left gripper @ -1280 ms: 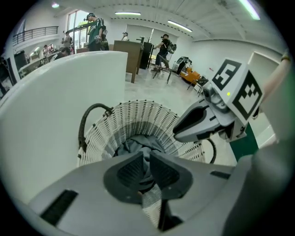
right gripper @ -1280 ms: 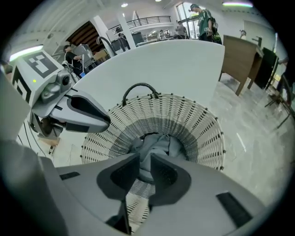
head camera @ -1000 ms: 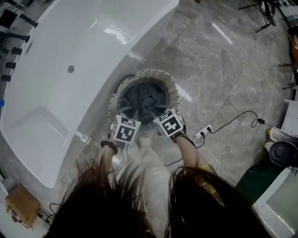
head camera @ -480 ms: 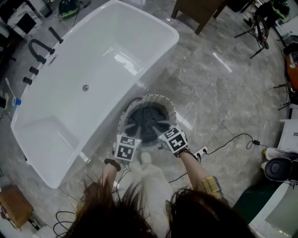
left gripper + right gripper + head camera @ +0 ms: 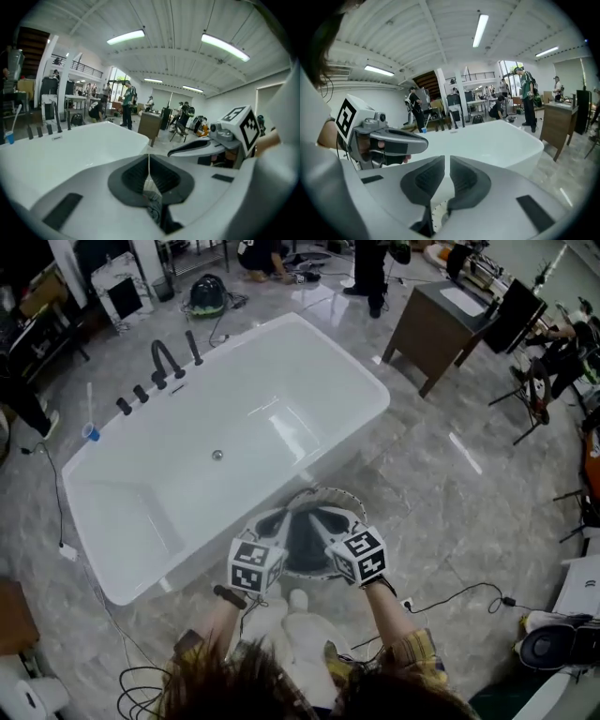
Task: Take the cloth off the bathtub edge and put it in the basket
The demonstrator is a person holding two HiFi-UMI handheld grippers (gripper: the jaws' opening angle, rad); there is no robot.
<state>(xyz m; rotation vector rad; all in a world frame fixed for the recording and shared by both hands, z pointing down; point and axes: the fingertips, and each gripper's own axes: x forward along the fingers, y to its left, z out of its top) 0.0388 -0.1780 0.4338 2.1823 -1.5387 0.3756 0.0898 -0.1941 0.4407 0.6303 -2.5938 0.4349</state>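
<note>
I've lifted both claws off the basket (image 5: 323, 491), cloth (image 5: 302, 542) inside; left gripper (image 5: 149, 164) is clenched empty, right gripper (image 5: 448, 171) is closing on nothing

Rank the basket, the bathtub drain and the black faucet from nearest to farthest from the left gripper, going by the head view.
1. Basket, on the floor just ahead of the left gripper.
2. Bathtub drain, in the tub floor, further ahead and left.
3. Black faucet, on the tub's far rim.
</note>
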